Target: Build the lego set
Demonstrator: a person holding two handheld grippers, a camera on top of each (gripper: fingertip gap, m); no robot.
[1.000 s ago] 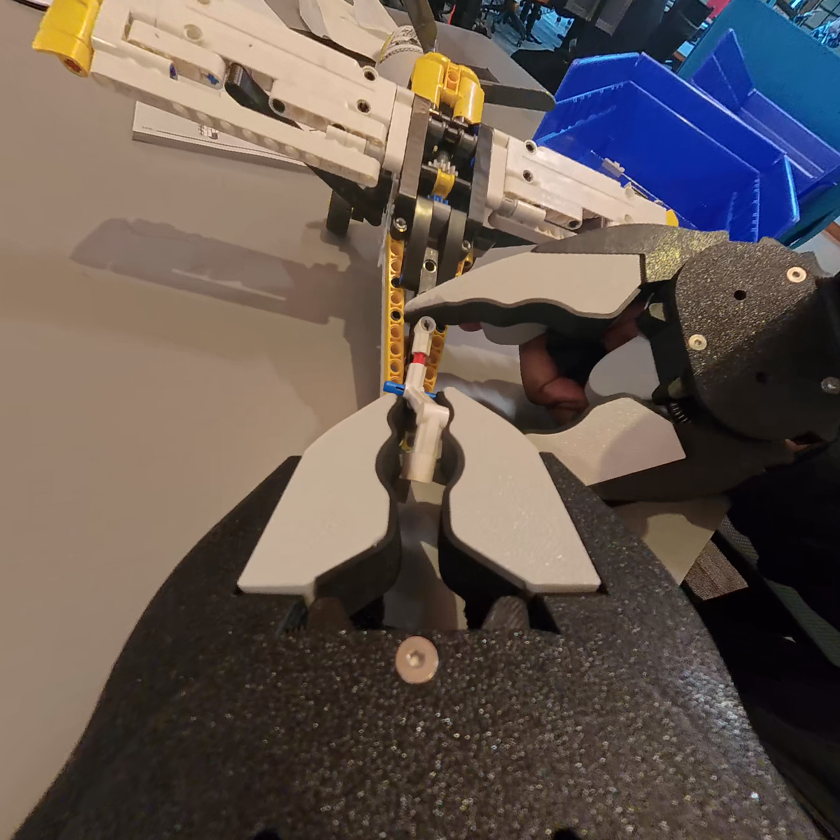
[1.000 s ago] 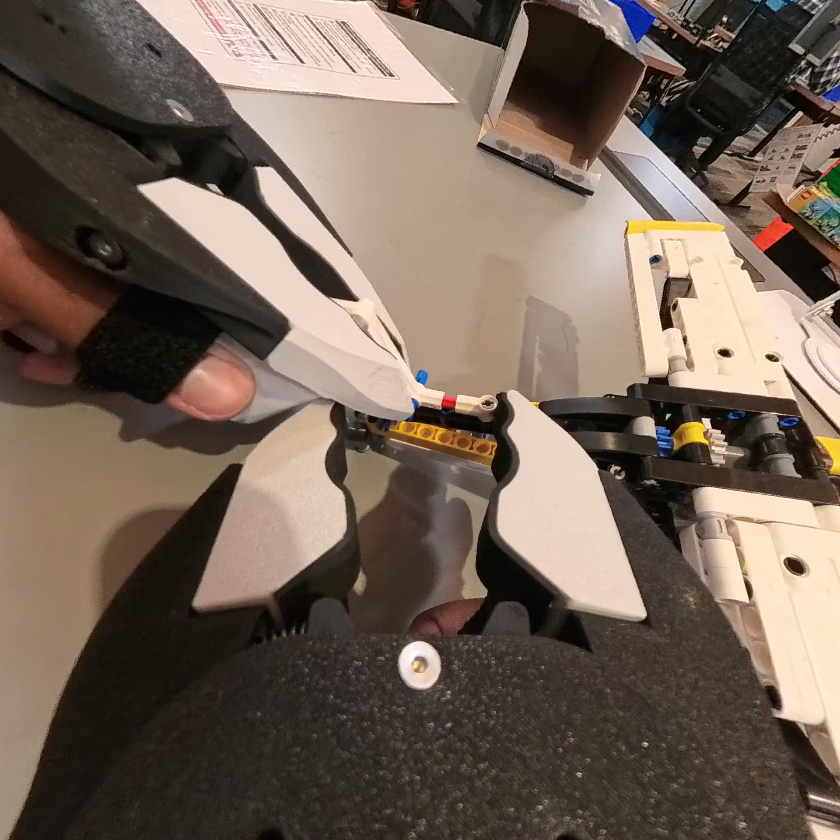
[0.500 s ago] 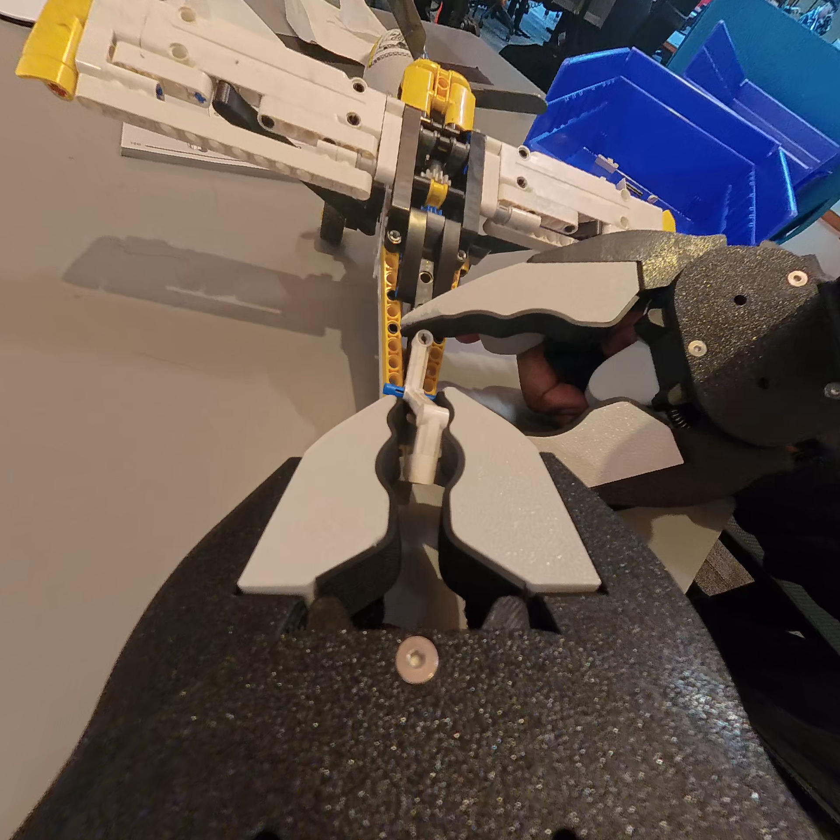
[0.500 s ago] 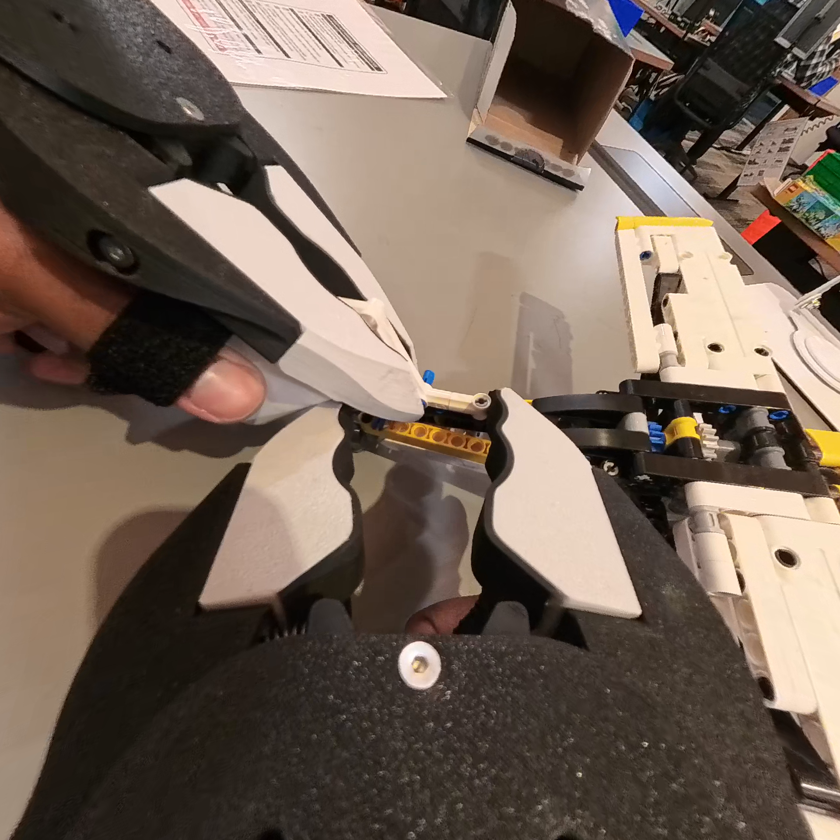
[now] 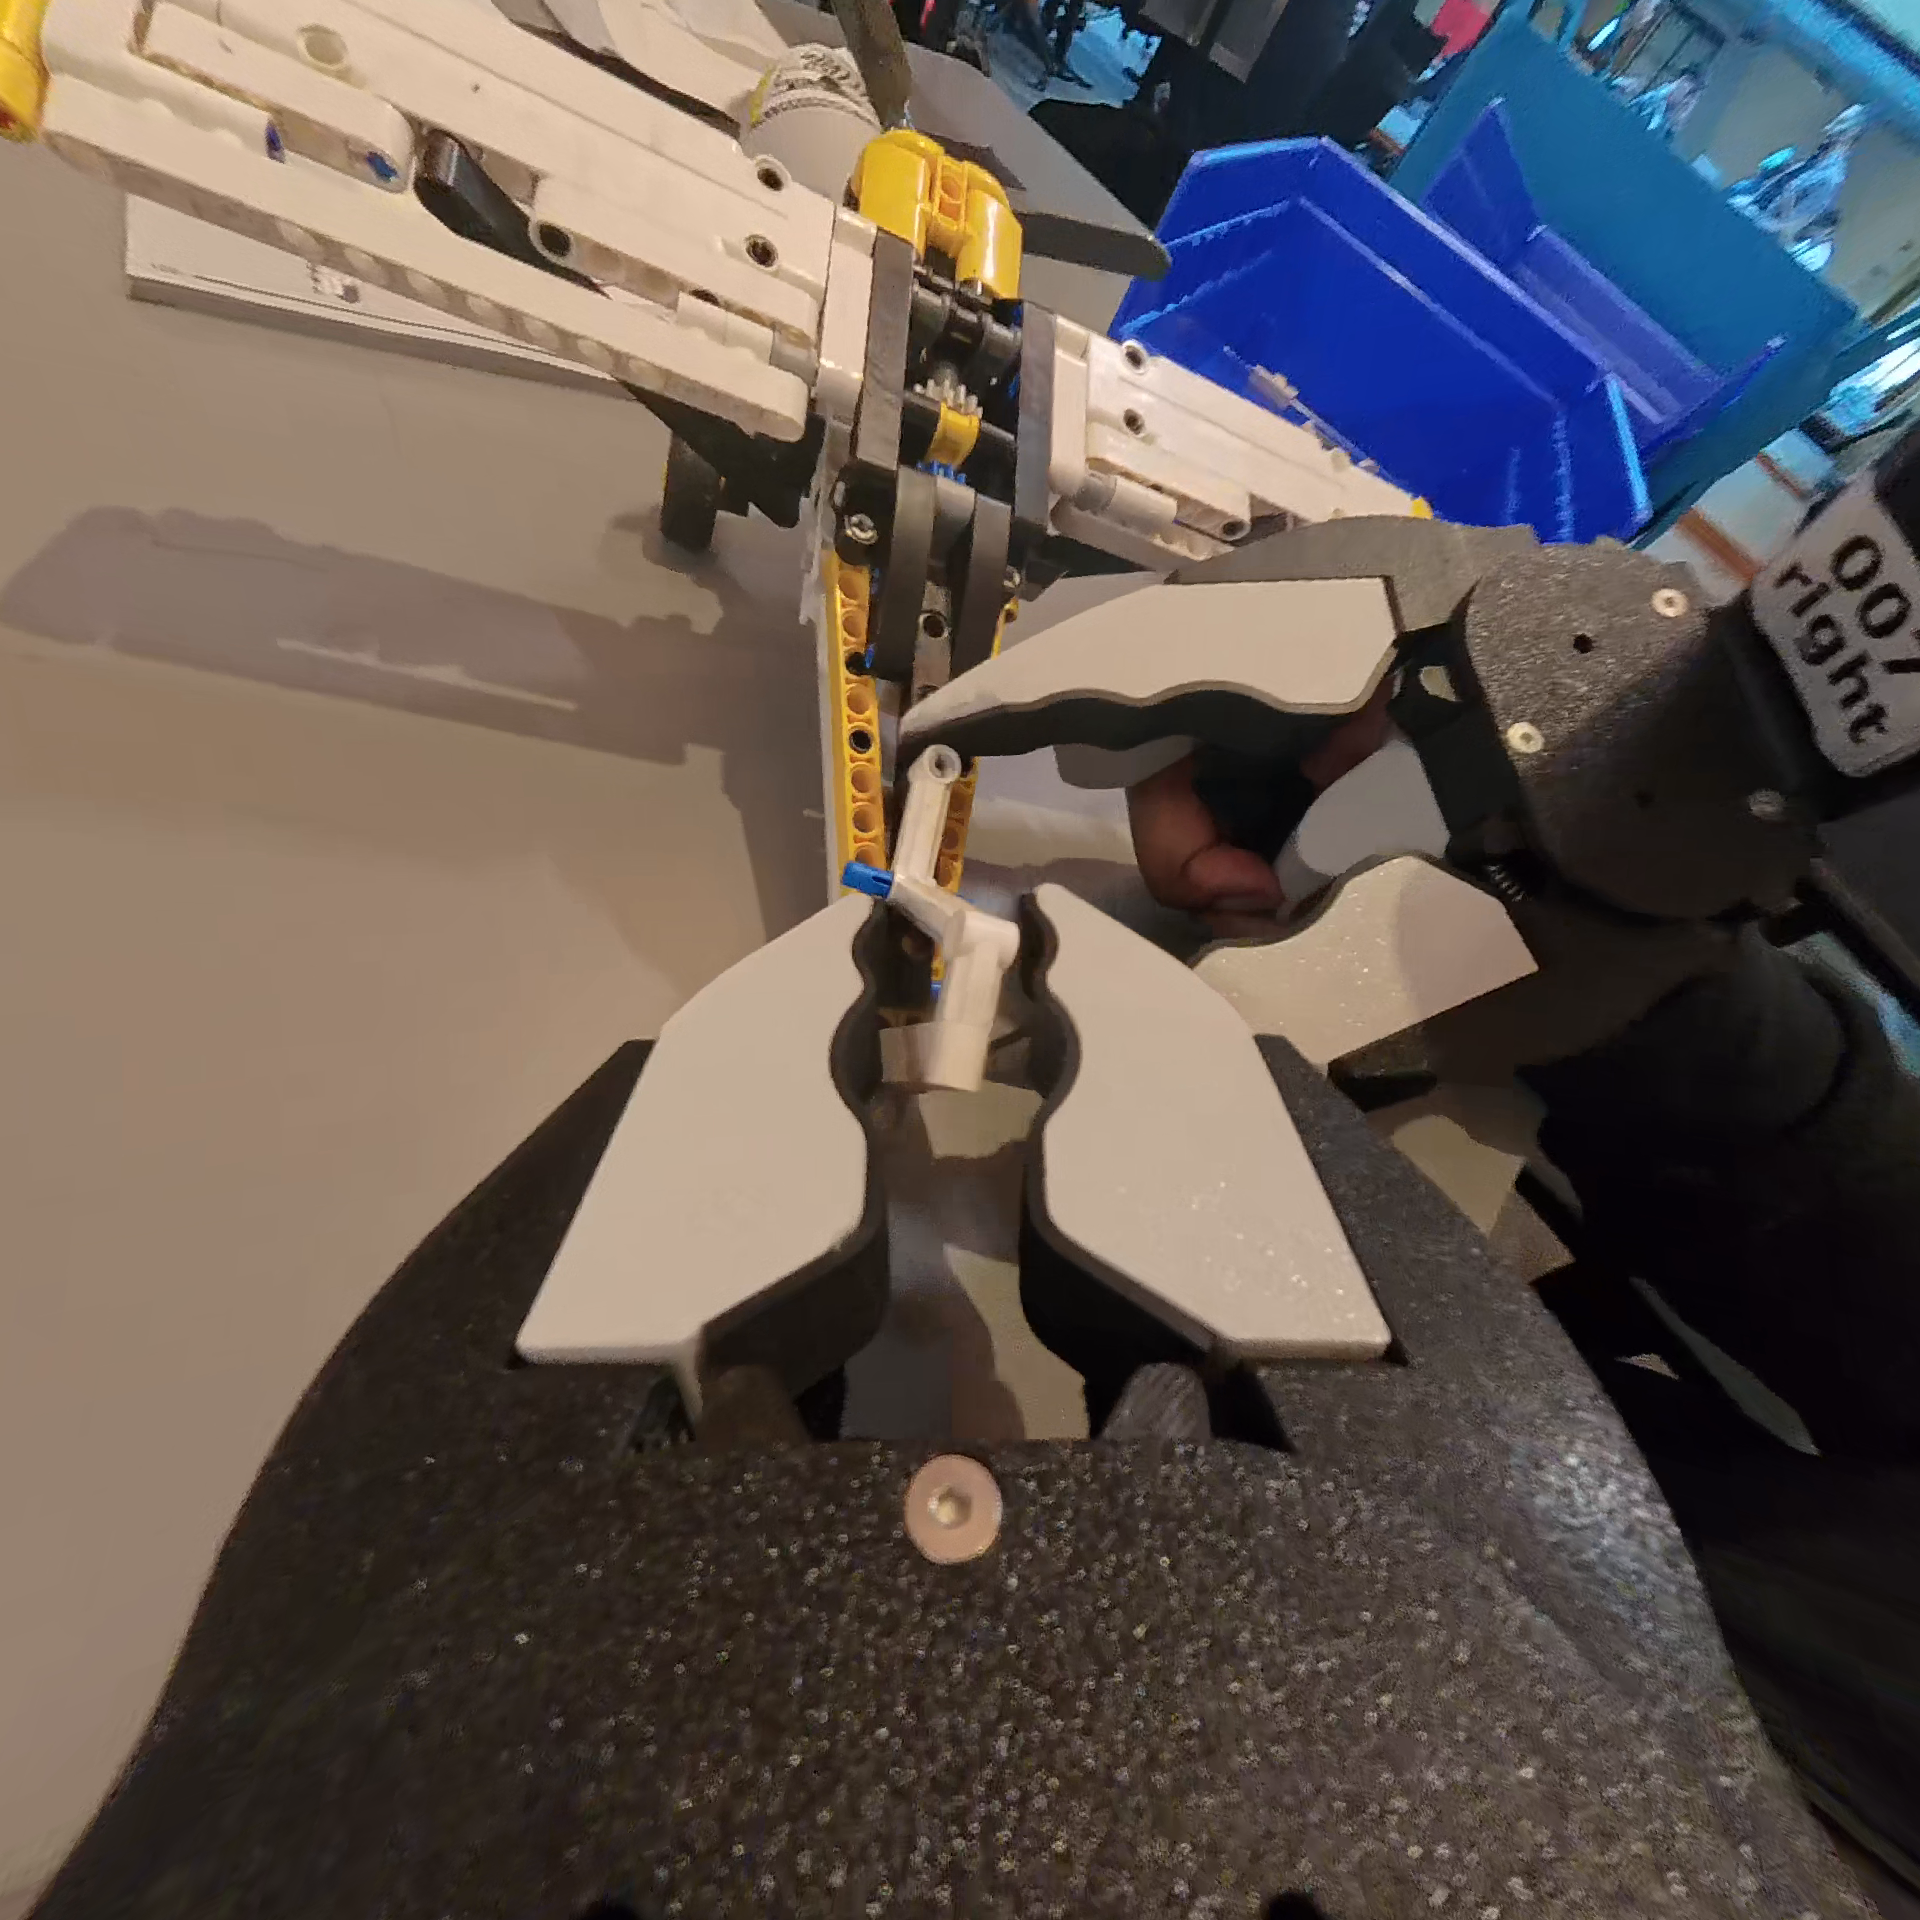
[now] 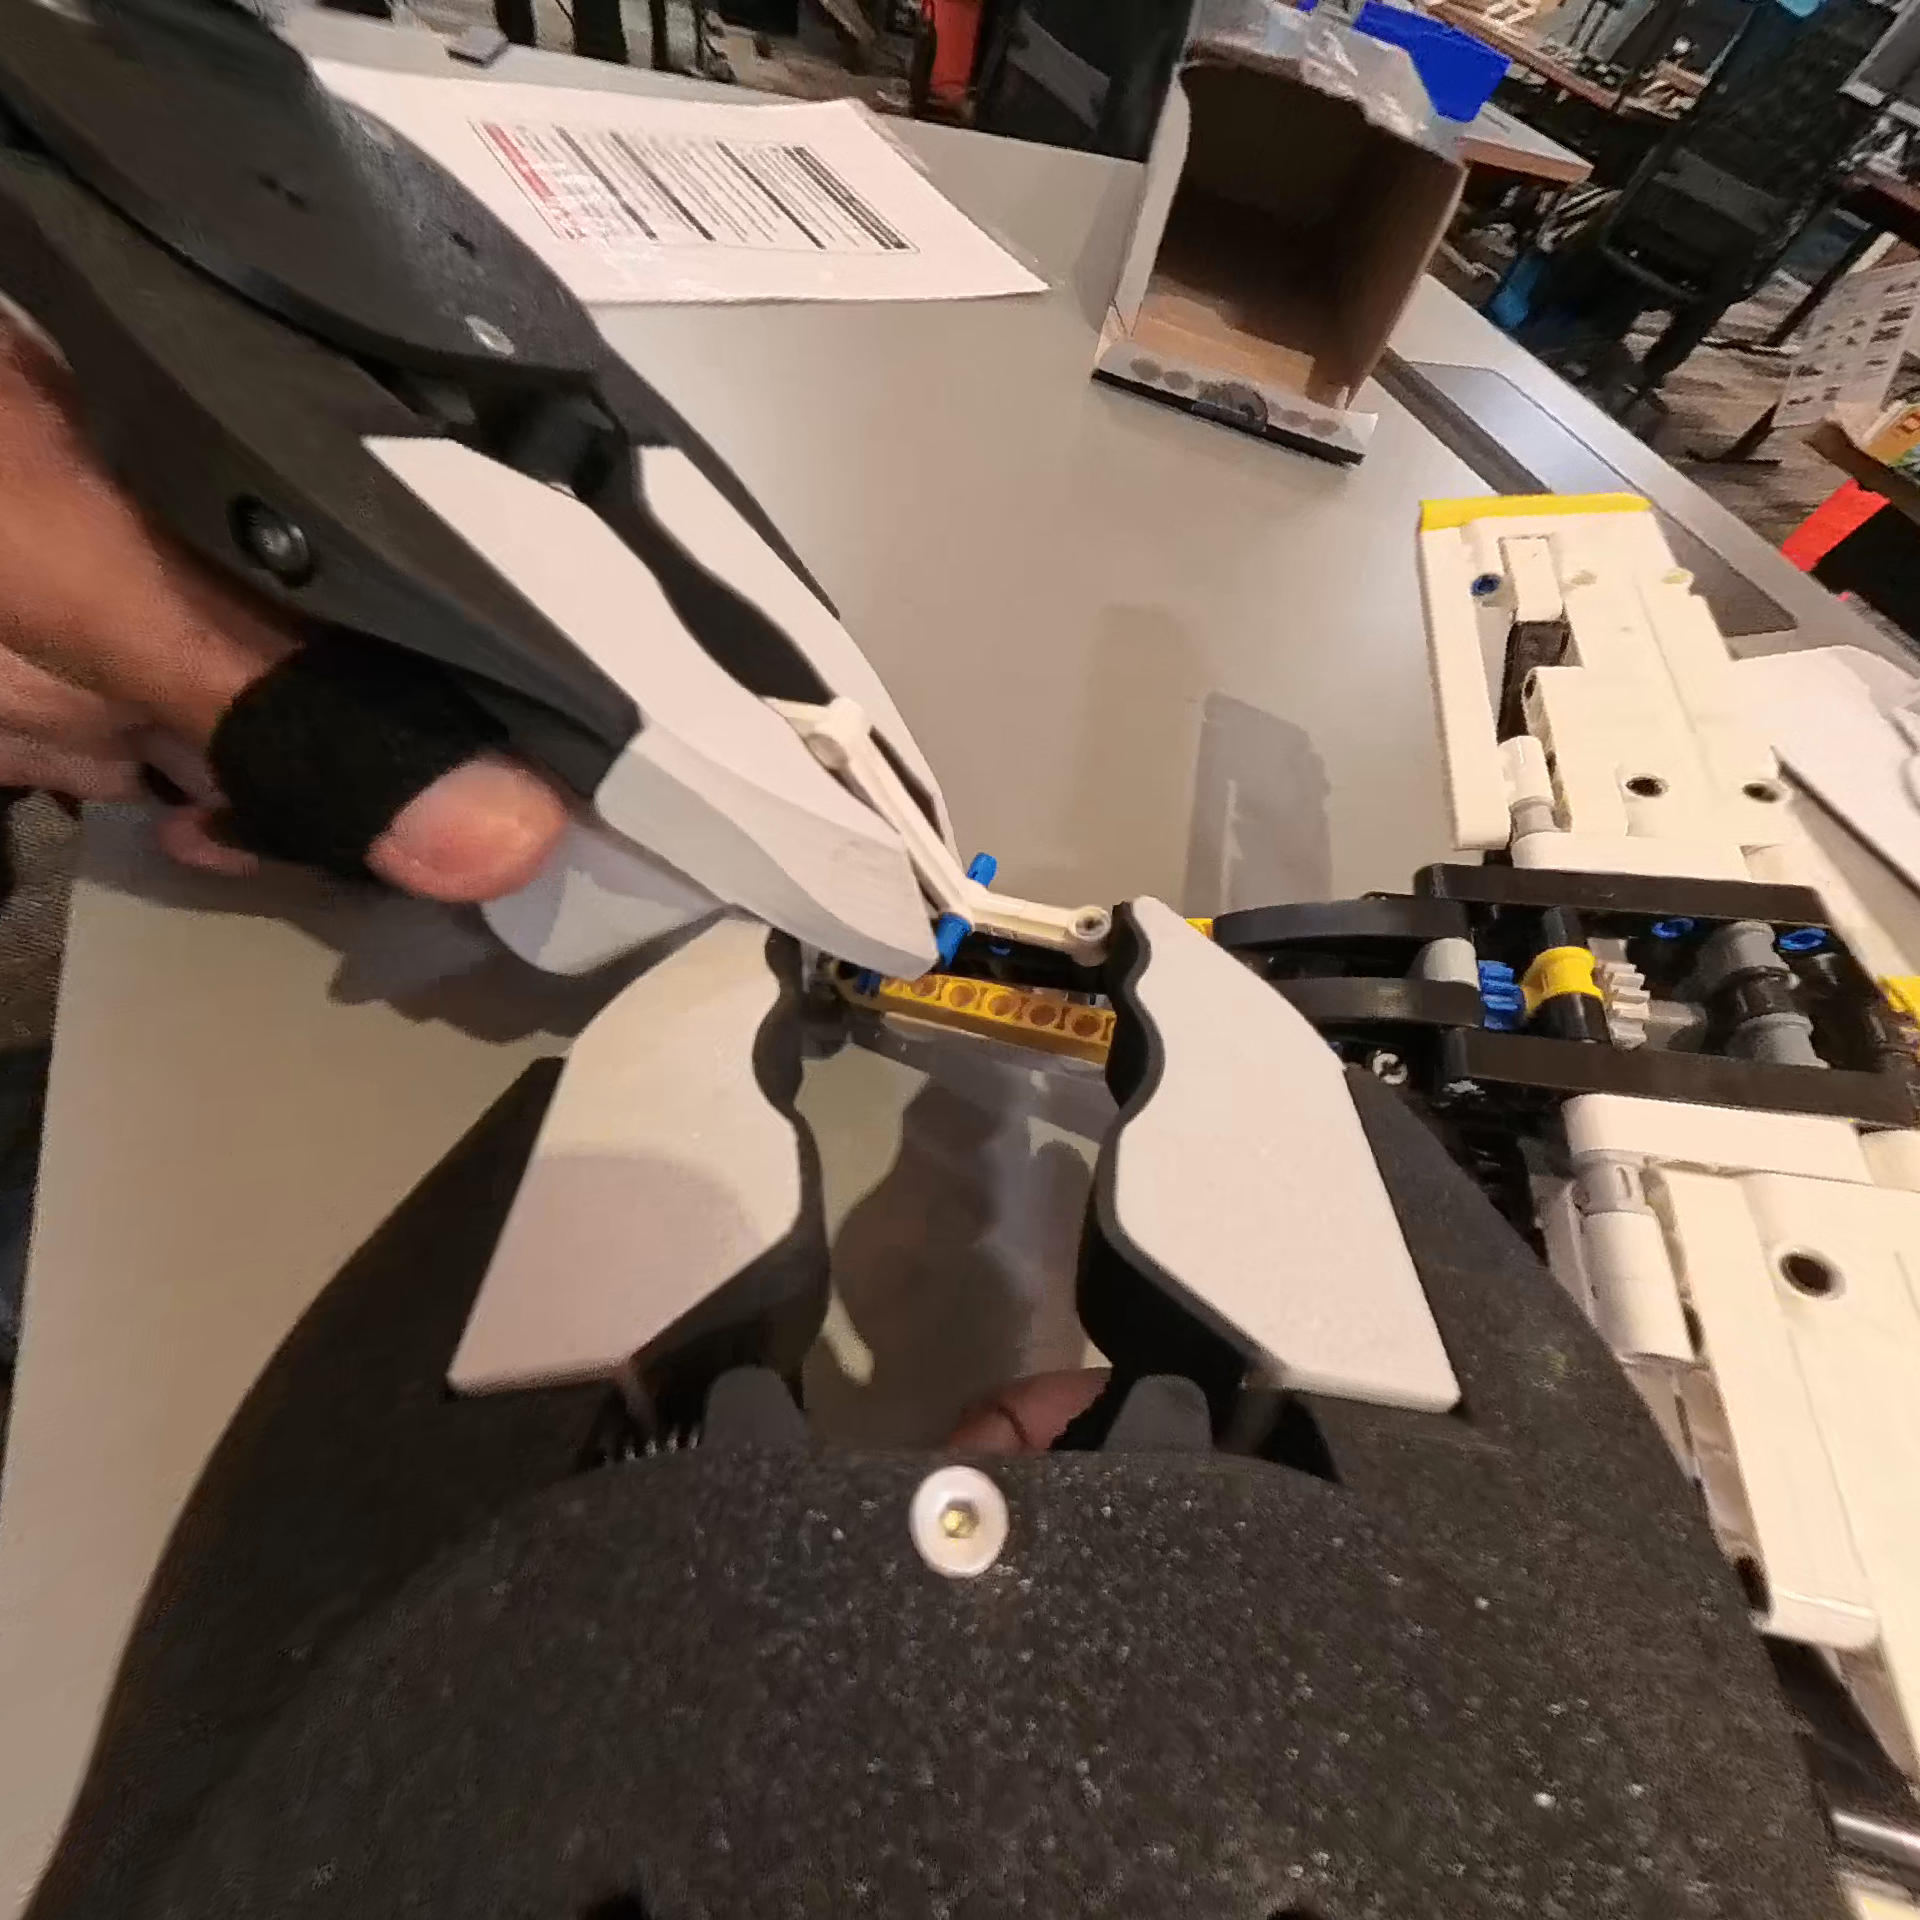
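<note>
The left gripper, jaws slightly parted, loosely brackets the white link pinned to the model's yellow tail. The right gripper, wide open, straddles that tail. The link could swing free and pop its blue pin.

A grey counter fills both views. A white printed sheet lies flat at its far side. Near the sheet, an open cardboard box lies on its side with its brown inside facing the camera. In the left wrist view, stacked blue bins stand at the counter's far right, in front of a teal partition. Dark chairs stand beyond the counter.
</note>
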